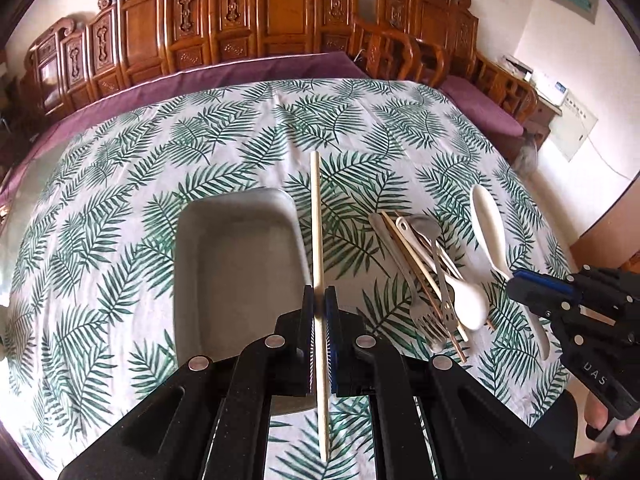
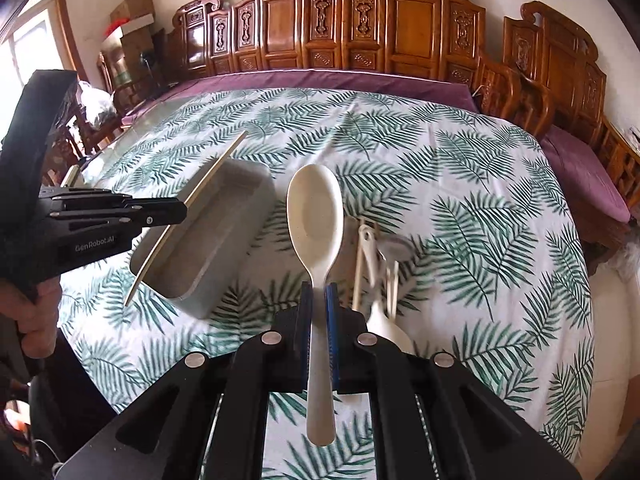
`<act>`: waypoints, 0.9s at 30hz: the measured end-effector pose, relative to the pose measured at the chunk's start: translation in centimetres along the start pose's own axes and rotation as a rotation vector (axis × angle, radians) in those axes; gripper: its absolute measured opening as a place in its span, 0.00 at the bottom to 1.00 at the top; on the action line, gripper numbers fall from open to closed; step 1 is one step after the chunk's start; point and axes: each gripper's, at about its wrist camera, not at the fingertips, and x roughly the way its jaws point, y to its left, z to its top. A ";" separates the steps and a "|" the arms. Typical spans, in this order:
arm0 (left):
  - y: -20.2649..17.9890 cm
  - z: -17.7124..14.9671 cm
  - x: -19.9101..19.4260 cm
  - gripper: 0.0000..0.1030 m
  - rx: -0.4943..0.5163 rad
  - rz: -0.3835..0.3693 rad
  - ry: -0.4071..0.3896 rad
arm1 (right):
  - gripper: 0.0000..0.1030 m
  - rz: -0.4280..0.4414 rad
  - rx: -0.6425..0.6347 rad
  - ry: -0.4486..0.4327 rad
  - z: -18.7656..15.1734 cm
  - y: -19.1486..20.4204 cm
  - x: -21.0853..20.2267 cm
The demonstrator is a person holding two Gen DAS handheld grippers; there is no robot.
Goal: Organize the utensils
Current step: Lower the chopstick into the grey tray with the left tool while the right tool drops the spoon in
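Note:
My left gripper [image 1: 320, 294] is shut on a pale wooden chopstick [image 1: 317, 216], held in the air just right of the grey metal tray [image 1: 236, 256]. My right gripper [image 2: 319, 292] is shut on the handle of a cream spoon [image 2: 315, 208], bowl pointing away, lifted above the cloth. In the left wrist view that cream spoon [image 1: 489, 224] hangs at the right in the right gripper [image 1: 516, 280]. The left gripper [image 2: 182, 210] shows with the chopstick [image 2: 200, 196] over the tray [image 2: 212, 248] in the right wrist view. A pile of utensils [image 1: 432, 276] lies between: forks, chopsticks, a white spoon.
A leaf-print tablecloth [image 1: 200, 152] covers the table, with a purple cushioned bench [image 1: 248, 70] and carved wooden chair backs [image 1: 240, 12] behind it. The remaining utensils [image 2: 376, 264] lie right of the held spoon. A hand [image 2: 36, 320] grips the left tool's handle.

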 end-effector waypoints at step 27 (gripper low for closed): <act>6.4 0.3 4.5 0.04 -0.034 -0.064 0.070 | 0.08 0.093 -0.051 0.056 7.1 6.7 5.2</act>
